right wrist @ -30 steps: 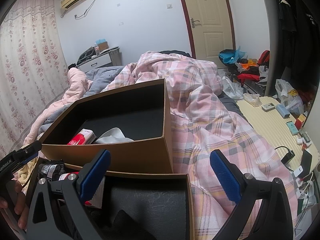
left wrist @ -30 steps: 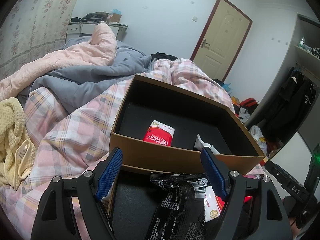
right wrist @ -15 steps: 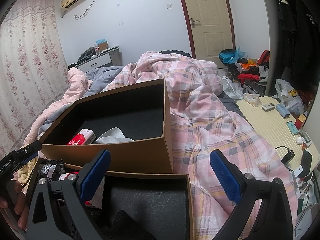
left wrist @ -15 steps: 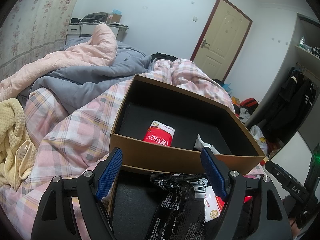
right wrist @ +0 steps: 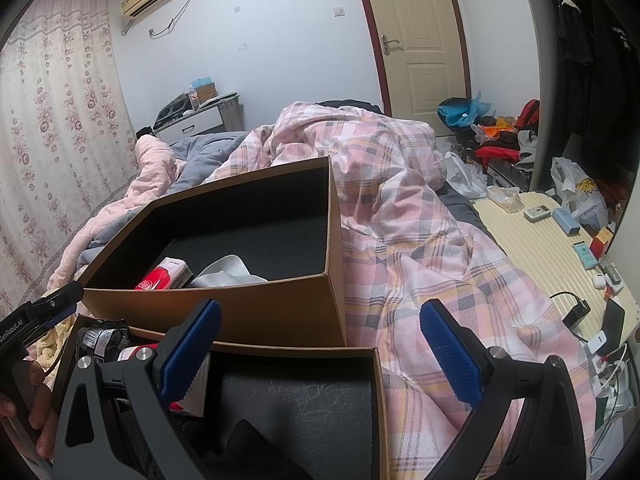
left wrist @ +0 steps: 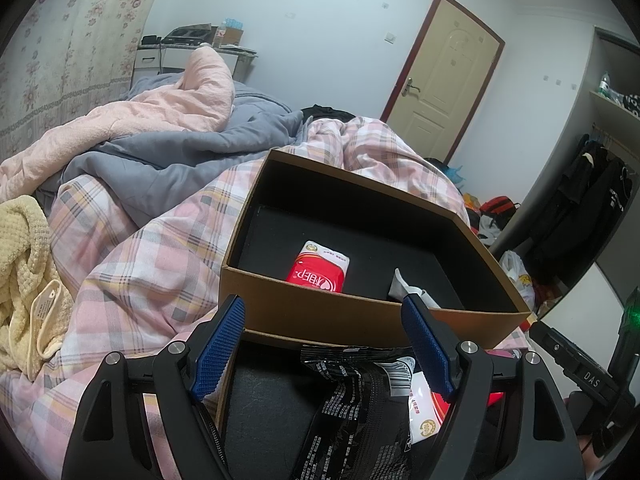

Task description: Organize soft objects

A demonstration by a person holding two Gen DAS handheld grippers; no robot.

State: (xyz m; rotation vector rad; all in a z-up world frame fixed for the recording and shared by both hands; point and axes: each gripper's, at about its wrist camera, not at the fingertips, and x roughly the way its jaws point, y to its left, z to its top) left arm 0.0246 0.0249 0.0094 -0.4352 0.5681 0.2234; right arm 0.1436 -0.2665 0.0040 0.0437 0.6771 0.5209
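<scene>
Soft objects: a red tissue pack (left wrist: 320, 270) and a white cloth (left wrist: 404, 290) lie on the black floor of the far box (left wrist: 304, 312); the cloth is at 3 o'clock of the pack, apart from it.
Far box: brown cardboard, black inside, open-topped, resting on the pink plaid quilt (left wrist: 160, 264); in the right wrist view its front wall (right wrist: 256, 312) sits at 12 o'clock of the near box (right wrist: 304, 350).
Near box: open, black-lined, touching the far box; it holds a black foil packet (left wrist: 352, 400) and, at 3 o'clock of that, a red-and-white pack (left wrist: 424, 412).
Left gripper (left wrist: 322, 344): blue pads well apart, nothing between them, hovering over the near box's contents.
Right gripper (right wrist: 316, 344): jaws spread wide and empty, above the bare black floor of the near box.
Person's hand (right wrist: 38, 412): at 9 o'clock in the right wrist view, wrapped on the left gripper's handle.
Bedding: grey duvet (left wrist: 168, 164) and pink blanket (left wrist: 160, 112) at 11 o'clock; yellow knit (left wrist: 24, 272) at 9 o'clock.
</scene>
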